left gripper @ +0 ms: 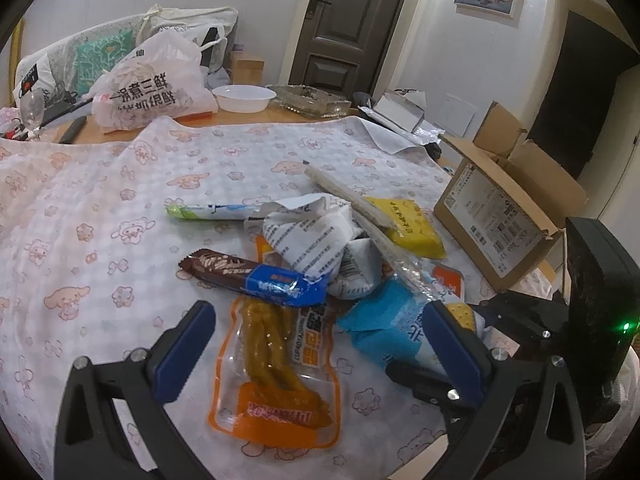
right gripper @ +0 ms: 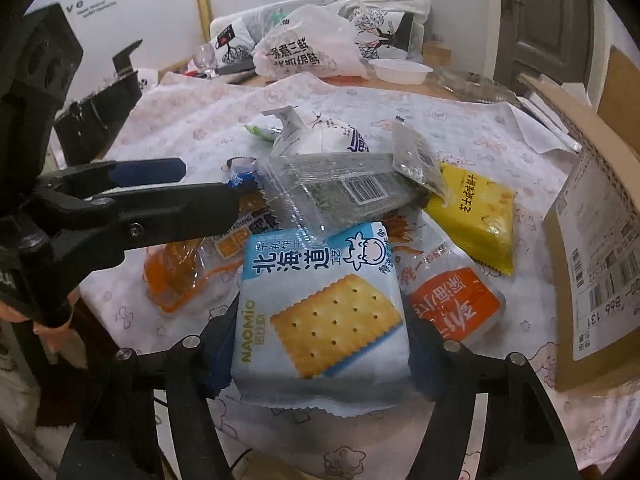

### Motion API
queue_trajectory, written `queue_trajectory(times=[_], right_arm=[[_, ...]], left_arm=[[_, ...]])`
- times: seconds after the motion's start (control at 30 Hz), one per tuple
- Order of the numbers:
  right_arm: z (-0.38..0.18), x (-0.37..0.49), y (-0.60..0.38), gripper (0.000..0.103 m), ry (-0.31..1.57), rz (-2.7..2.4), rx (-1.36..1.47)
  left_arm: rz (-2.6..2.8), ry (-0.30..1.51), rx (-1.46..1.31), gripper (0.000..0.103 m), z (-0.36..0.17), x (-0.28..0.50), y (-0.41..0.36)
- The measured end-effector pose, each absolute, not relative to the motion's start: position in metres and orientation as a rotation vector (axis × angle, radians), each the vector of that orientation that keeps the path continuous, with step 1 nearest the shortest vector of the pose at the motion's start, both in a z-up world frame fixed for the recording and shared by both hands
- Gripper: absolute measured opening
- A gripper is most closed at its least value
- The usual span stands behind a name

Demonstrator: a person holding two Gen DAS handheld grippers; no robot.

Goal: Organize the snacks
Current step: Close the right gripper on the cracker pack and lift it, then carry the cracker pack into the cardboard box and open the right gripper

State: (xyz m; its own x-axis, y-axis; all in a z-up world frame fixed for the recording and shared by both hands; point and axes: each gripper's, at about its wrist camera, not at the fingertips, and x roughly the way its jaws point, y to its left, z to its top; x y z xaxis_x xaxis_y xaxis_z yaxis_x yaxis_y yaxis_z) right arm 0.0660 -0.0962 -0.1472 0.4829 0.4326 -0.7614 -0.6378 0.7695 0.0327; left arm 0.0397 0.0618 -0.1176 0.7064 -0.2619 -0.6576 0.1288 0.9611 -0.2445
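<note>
A heap of snack packets lies on the patterned tablecloth (left gripper: 100,216). My left gripper (left gripper: 320,344) is open, its blue-padded fingers standing either side of an orange-edged clear pouch (left gripper: 276,364). A brown and blue bar (left gripper: 256,276) lies just beyond it. My right gripper (right gripper: 320,344) is shut on a blue cracker packet (right gripper: 320,304), which also shows in the left wrist view (left gripper: 384,320). A yellow packet (right gripper: 476,216), a clear seaweed pack (right gripper: 340,192) and an orange-red pouch (right gripper: 452,300) lie behind. The left gripper (right gripper: 168,188) reaches in from the left.
An open cardboard box (left gripper: 500,216) stands at the right of the heap, close to the right gripper (right gripper: 592,248). At the back are a white plastic bag (left gripper: 152,84), a white bowl (left gripper: 244,98), a glass tray (left gripper: 308,98) and a wine glass (left gripper: 32,108).
</note>
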Motion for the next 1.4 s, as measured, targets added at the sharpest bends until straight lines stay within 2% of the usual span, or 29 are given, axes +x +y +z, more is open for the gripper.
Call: queue_trajectory(times=[0.33, 0.7, 1.03, 1.33, 1.4], right_arm=[[-0.132, 0.043, -0.086, 0.063, 0.812, 0.754, -0.233], [-0.12, 0.023, -0.046, 0.063, 0.791, 0.881, -0.24], [-0.084, 0.022, -0.032, 0.063, 0.647, 0.955, -0.199], [-0.037, 0.03, -0.074, 0.063, 0.49, 0.943, -0.103], [-0.026, 0.035, -0.094, 0.063, 0.458, 0.922, -0.076]], left_arm=[[-0.245, 0.717, -0.228, 0.102, -0.1, 0.023, 0.067], [-0.193, 0.687, -0.309, 0.102, -0.091, -0.006, 0.107], [-0.269, 0.678, -0.416, 0.102, -0.08, -0.008, 0.121], [-0.446, 0.641, -0.41, 0.075, -0.022, 0.016, 0.076], [-0.477, 0.634, -0.371, 0.065, -0.007, 0.024, 0.055]])
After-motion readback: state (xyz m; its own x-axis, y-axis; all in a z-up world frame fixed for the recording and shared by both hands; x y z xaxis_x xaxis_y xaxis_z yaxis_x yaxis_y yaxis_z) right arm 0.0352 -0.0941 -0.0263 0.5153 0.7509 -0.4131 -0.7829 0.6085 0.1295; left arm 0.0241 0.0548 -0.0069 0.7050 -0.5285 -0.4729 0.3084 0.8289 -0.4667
